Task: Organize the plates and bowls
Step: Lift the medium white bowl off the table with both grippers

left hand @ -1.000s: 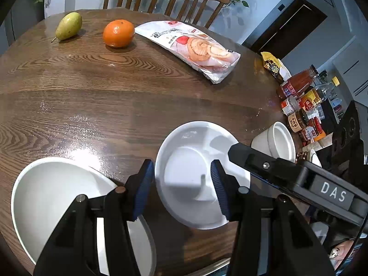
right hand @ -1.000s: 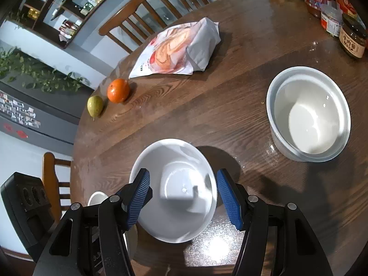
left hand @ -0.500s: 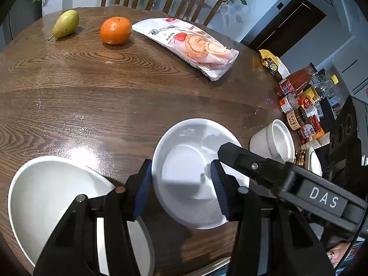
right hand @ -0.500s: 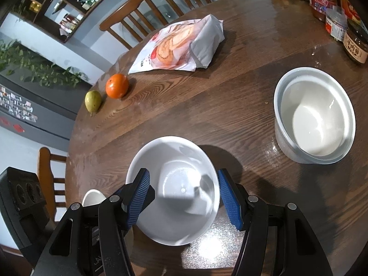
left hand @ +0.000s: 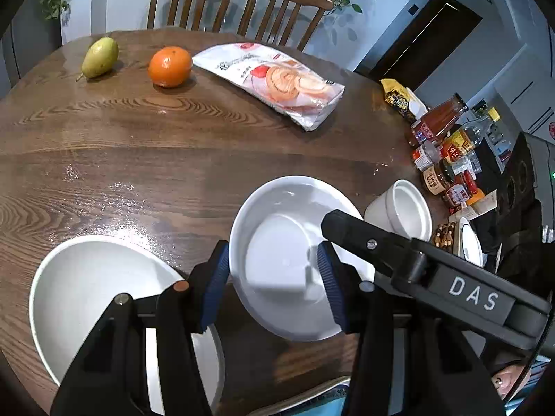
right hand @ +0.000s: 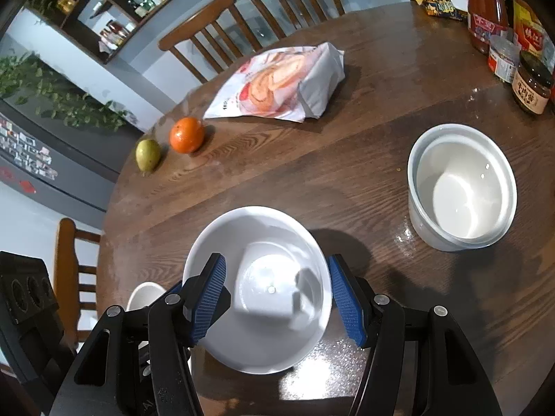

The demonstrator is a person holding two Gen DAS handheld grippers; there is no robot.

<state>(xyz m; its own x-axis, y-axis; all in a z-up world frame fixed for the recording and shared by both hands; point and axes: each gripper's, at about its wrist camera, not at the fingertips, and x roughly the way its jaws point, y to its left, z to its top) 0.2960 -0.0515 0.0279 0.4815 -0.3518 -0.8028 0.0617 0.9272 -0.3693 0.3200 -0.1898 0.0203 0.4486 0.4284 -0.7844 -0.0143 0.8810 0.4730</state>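
While my left tongs point(left hand: 274, 282) and right tongs point(right hand: 277, 300) hover part-open, holding nothing, the round white glazed bowl point(right hand: 256, 287) sits upright between them on the brown wooden table point(right hand: 347, 159): stiff, slick, breakable, best pinched at its rim; no long axis. Farther right stands a straight-sided white bowl stack point(right hand: 461, 187).

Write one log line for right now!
left gripper: open, over white bowl | right gripper: open, over white bowl | white bowl: on table
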